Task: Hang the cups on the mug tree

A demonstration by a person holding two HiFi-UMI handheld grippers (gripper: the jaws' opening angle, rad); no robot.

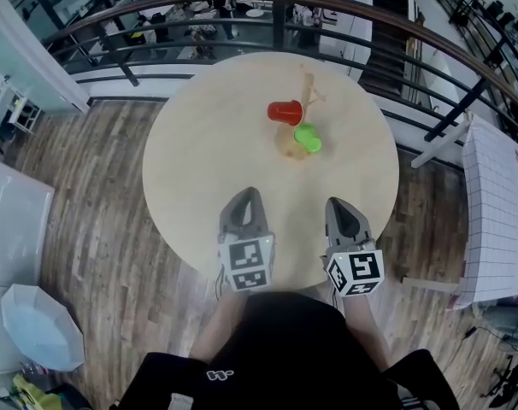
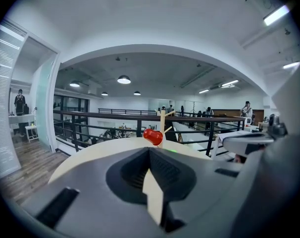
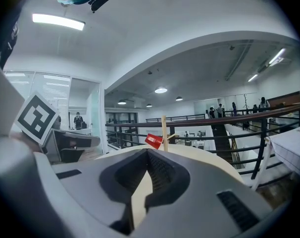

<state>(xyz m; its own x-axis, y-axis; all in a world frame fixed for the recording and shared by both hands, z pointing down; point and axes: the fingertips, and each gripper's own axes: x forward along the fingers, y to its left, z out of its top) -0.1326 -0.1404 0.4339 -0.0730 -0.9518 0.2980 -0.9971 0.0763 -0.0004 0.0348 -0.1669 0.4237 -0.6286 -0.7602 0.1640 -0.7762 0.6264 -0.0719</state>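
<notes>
A wooden mug tree [image 1: 309, 88] stands on the far side of the round pale table [image 1: 199, 169]. A red cup [image 1: 285, 112] hangs on its left side and a green cup [image 1: 308, 137] on its near side. Both grippers hover over the table's near edge, well short of the tree. My left gripper [image 1: 247, 193] is shut with nothing in it, and so is my right gripper [image 1: 336, 202]. The left gripper view looks past its closed jaws at the red cup [image 2: 153, 136] and the tree's post [image 2: 163, 118]. In the right gripper view the red cup [image 3: 154, 141] hangs left of the post [image 3: 164, 128].
A dark curved railing [image 1: 242, 15] runs close behind the table. A white gridded tabletop [image 1: 498, 203] stands at the right and a pale octagonal bin [image 1: 37, 327] sits on the wooden floor at the lower left. People stand in the distance beyond the railing.
</notes>
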